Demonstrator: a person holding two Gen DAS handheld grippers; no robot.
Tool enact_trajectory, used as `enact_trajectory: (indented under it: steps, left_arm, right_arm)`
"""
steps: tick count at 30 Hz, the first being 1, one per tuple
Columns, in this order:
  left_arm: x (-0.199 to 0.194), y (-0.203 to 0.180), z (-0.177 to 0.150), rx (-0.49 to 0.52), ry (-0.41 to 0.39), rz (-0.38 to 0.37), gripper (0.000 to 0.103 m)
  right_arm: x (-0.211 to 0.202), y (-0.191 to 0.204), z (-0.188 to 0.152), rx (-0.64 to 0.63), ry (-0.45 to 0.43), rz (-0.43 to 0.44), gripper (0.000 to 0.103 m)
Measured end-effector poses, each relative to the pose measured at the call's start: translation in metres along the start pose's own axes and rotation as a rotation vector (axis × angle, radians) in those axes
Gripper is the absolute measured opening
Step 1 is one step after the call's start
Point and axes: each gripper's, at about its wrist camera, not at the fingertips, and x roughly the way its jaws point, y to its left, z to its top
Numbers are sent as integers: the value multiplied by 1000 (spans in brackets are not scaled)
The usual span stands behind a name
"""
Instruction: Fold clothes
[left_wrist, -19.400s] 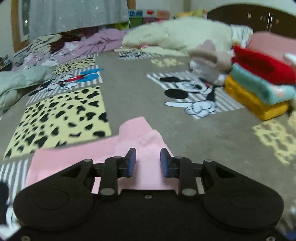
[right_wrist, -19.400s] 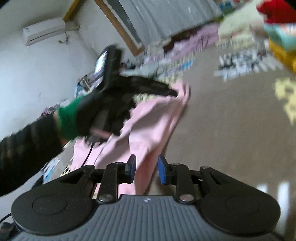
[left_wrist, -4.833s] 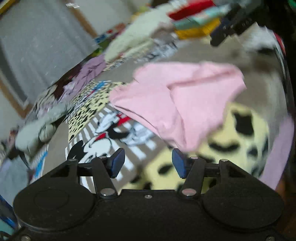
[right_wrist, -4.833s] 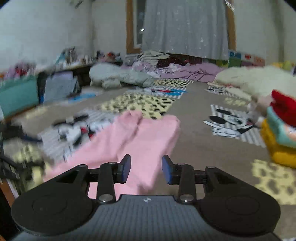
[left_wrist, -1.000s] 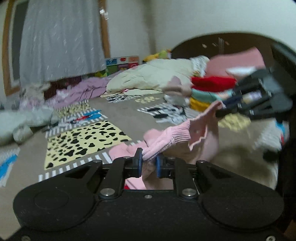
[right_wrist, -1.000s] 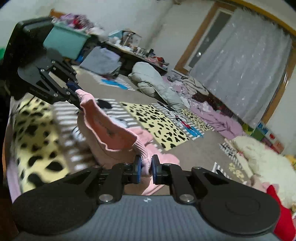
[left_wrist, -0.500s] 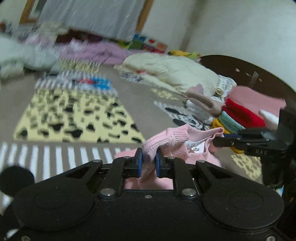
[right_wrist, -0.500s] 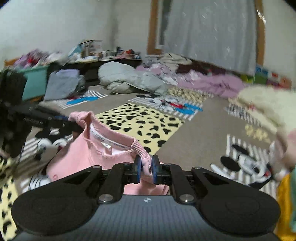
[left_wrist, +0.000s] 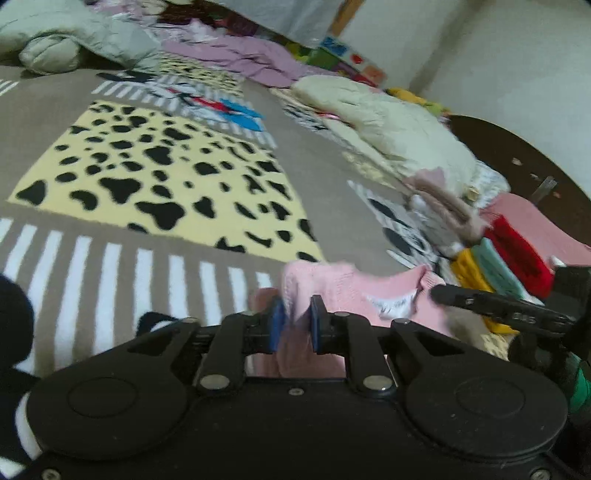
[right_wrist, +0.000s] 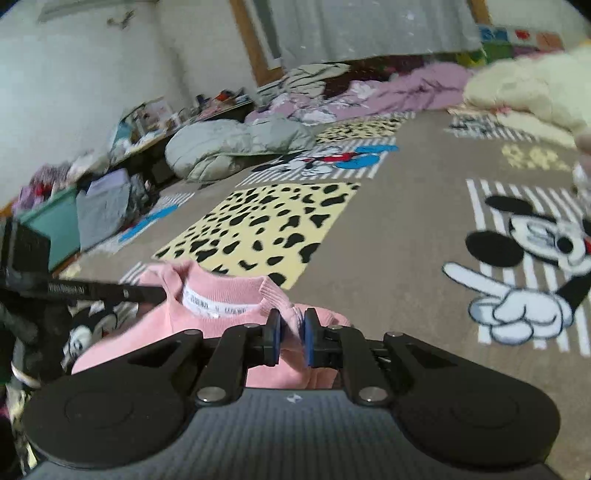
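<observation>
The patterned blanket (right_wrist: 399, 221) covers the whole bed, cartoon mice and leopard patches. At three o'clock in the left wrist view sits a stack of folded clothes (left_wrist: 506, 258). The pink sweater (right_wrist: 221, 295) lies low at six o'clock, collar and label facing up, its neckline running across between the two grippers. The left gripper (left_wrist: 295, 325) has just eased its jaws apart, one shoulder's knit between them; the right gripper (right_wrist: 291, 336) likewise, at the other shoulder. Whether the pads grip or merely flank the cloth looks uncertain through the blur; I'd say released. Both hands sit equally near.
</observation>
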Motion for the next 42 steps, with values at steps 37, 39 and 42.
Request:
enact_trajectory:
  steps: [37, 39, 42]
  left_arm:
    - [-66, -73, -71, 688, -75, 26, 39]
    - [-64, -72, -84, 709, -31, 30, 34]
    - [-53, -70, -99, 765, 9, 80, 33]
  right_arm:
    - [-23, 19, -24, -72, -154, 80, 43]
    - [-16, 21, -26, -81, -139, 85, 43]
    - [3, 20, -20, -62, -112, 78, 42]
